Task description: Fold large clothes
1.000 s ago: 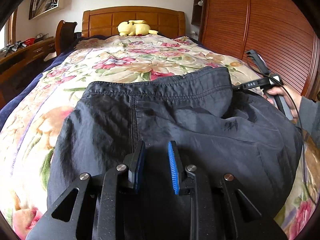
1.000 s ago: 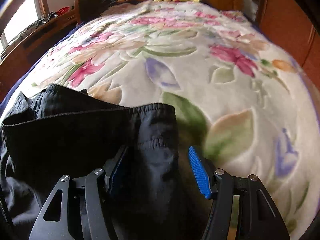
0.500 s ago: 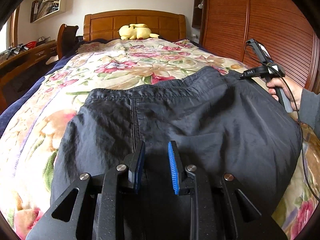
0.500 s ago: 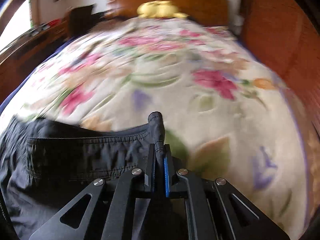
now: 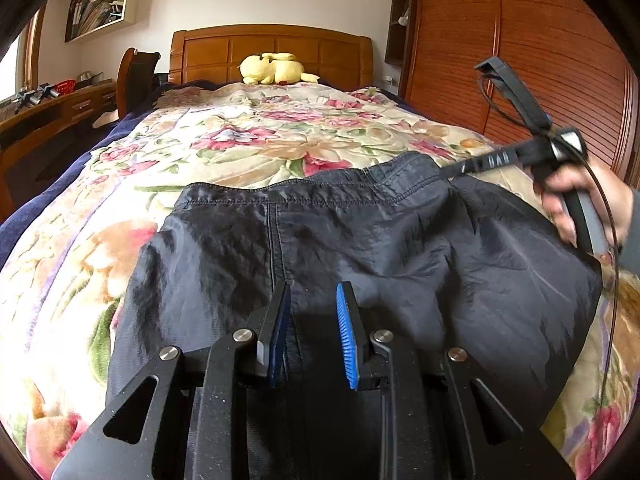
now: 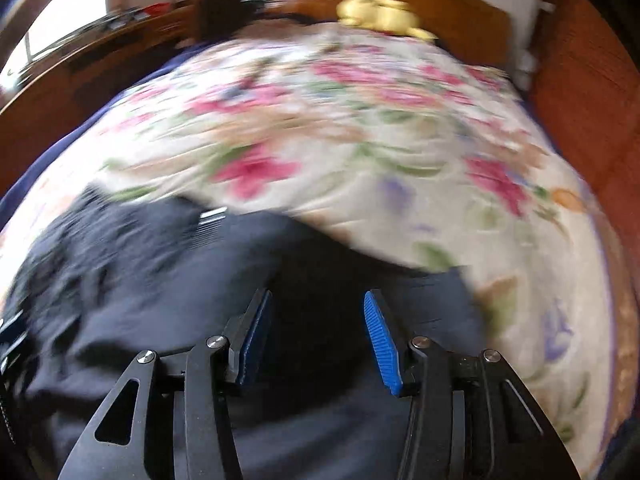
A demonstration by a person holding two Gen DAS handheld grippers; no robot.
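Trousers [image 5: 360, 248] flat on floral blanket [image 5: 240, 148]. Left gripper [image 5: 312, 332] jaws apart over fabric, nothing pinched. Right gripper [image 6: 316, 336] just opened, fabric released (view blurred).

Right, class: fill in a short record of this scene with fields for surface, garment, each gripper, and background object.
surface: floral bedspread
garment: dark trousers, spread flat, waistband toward the headboard
left gripper: jaws apart, over the trousers, gripping nothing
right gripper: jaws just been opening, trousers below, nothing pinched
background object: yellow plush toy by the headboard
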